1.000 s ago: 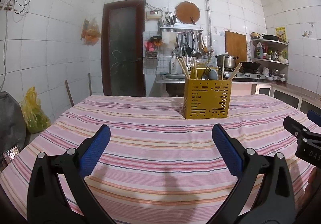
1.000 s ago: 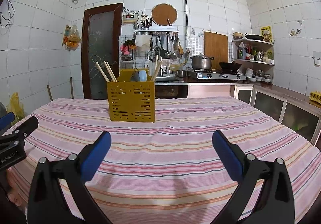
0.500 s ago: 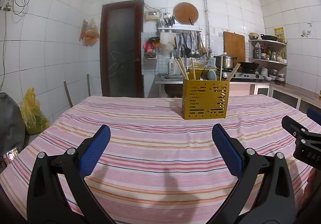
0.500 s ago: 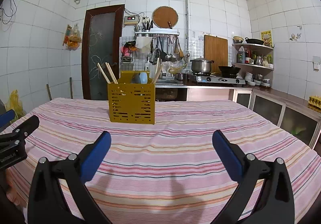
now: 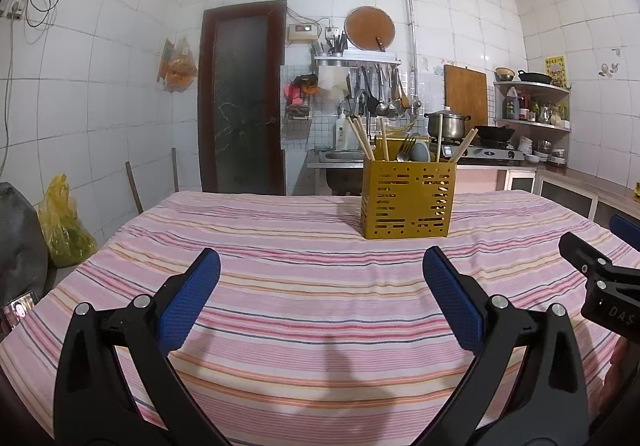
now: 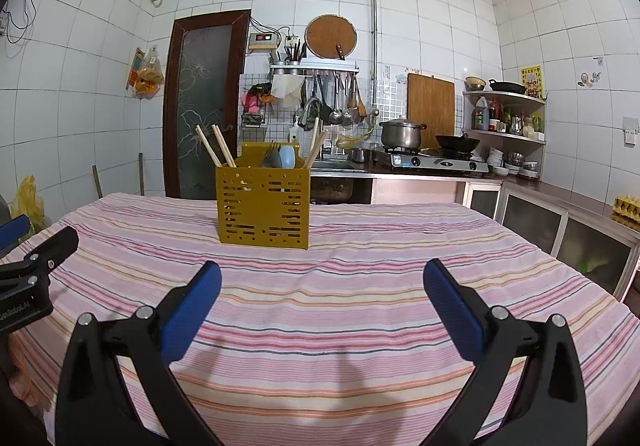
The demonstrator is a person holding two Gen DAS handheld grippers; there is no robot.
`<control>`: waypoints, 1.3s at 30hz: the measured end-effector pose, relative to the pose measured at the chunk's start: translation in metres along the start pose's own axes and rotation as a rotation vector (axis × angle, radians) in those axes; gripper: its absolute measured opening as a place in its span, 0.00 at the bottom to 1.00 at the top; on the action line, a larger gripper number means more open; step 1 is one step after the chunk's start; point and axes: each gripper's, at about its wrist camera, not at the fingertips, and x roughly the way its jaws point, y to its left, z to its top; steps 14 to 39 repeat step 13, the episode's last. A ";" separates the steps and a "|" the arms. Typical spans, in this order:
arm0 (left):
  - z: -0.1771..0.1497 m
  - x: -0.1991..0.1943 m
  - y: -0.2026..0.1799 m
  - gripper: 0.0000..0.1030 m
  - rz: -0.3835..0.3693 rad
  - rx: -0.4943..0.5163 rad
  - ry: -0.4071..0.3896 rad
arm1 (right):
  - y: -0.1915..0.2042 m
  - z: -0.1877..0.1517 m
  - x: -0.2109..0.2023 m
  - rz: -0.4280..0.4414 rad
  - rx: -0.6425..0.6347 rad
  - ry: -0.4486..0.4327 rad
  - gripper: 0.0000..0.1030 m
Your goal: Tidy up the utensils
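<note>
Both grippers, left gripper (image 5: pixel 320 274) and right gripper (image 6: pixel 322 286), hover with fingers spread wide, holding nothing. The yellow caddy (image 5: pixel 408 200) sits around 1 o'clock from the left. Only the right wrist view catches the egg tray (image 6: pixel 627 205) at 3 o'clock.

Utensil holder (image 5: pixel 407 200) upright on the desk (image 5: pixel 280 286), toward its far side, well ahead of both tongs. Chopsticks (image 5: pixel 362 138), a fork (image 5: pixel 405 150) and a spoon (image 5: pixel 420 152) standing inside the holder. Left tongs (image 5: pixel 320 286) over the near desk edge, holder ahead and to the right; right tongs (image 6: pixel 322 288) just beside them on the right, holder ahead and to the left. Door (image 5: pixel 240 98) behind the desk at left, sink (image 5: pixel 340 156) and stove (image 6: pixel 432 160) along the back wall, corner shelves (image 6: pixel 506 118) at right.
</note>
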 end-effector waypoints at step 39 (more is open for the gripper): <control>0.000 -0.002 0.001 0.95 0.003 -0.001 -0.006 | 0.000 0.000 -0.001 -0.003 -0.002 -0.004 0.96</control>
